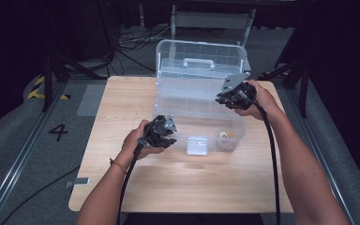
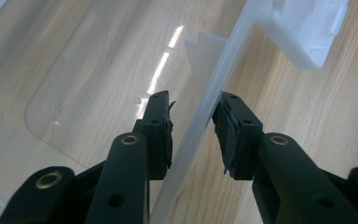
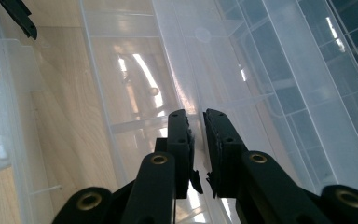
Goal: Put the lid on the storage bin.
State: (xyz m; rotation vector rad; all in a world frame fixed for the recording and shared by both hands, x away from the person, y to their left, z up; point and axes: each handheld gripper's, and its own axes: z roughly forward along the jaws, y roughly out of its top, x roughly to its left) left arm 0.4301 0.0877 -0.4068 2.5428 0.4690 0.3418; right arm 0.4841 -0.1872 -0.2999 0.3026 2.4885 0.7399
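Note:
A clear plastic storage box (image 1: 165,93) sits on the wooden table (image 1: 122,103), its lid (image 1: 225,54) standing open at the back. My left gripper (image 1: 171,133) is at the box's front left corner. In the left gripper view it (image 2: 193,100) is open, one jaw inside and one outside the front wall (image 2: 214,88). My right gripper (image 1: 222,97) is at the box's right rear. In the right gripper view its jaws (image 3: 195,114) are nearly together on a thin clear rim (image 3: 177,56) of the box.
A white latch (image 1: 198,144) hangs on the box's front wall, and a small yellowish object (image 1: 225,135) lies inside at the front right. Cables and stand legs (image 1: 51,79) lie on the floor behind and left of the table. Bare tabletop stretches in front of the box.

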